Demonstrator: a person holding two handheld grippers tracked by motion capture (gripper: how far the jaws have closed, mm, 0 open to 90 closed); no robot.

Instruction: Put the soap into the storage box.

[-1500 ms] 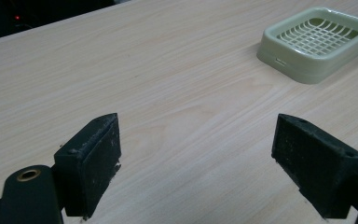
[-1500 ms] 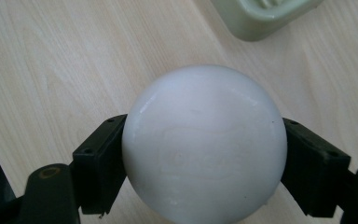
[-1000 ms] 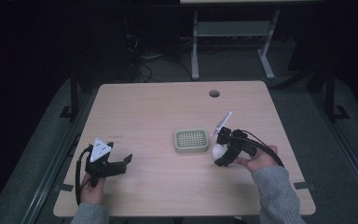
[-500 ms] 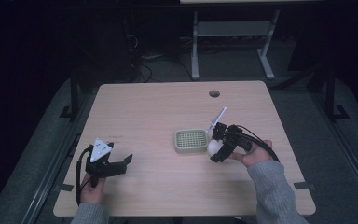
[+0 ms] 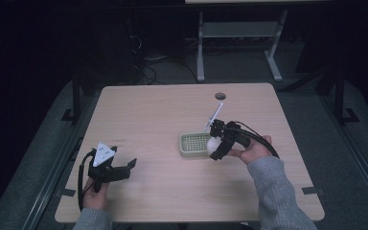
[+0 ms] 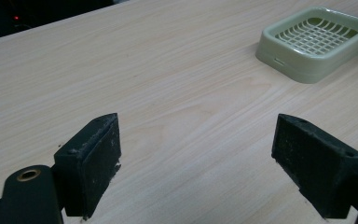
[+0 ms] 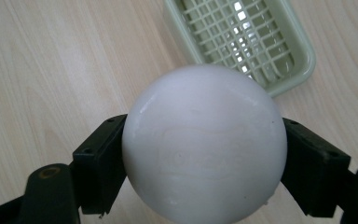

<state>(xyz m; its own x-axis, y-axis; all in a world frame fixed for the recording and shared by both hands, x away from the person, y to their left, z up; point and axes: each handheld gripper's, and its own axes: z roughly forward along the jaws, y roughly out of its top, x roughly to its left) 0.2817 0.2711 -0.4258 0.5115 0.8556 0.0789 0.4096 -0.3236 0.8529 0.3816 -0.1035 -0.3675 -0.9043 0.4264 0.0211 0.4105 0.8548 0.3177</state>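
At a pale wood-grain table point(image 5: 163, 120), a person's right gripper point(image 5: 215, 145) clamps a white ball point(image 5: 213, 144) at the right edge of a pale green slotted tray point(image 5: 194, 145). The right gripper view shows what the high view cannot: the ball point(image 7: 204, 142) pinched on both sides between the two black jaws, held above the tabletop with the tray's point(image 7: 298, 56) gridded floor just past it. Well apart, near the table's front left, the left gripper point(image 5: 123, 168) rests in the person's other hand, jaws spread wide with nothing between them; the left gripper view shows bare wood between its pads point(image 6: 95, 156), the tray point(image 6: 279, 46) farther off.
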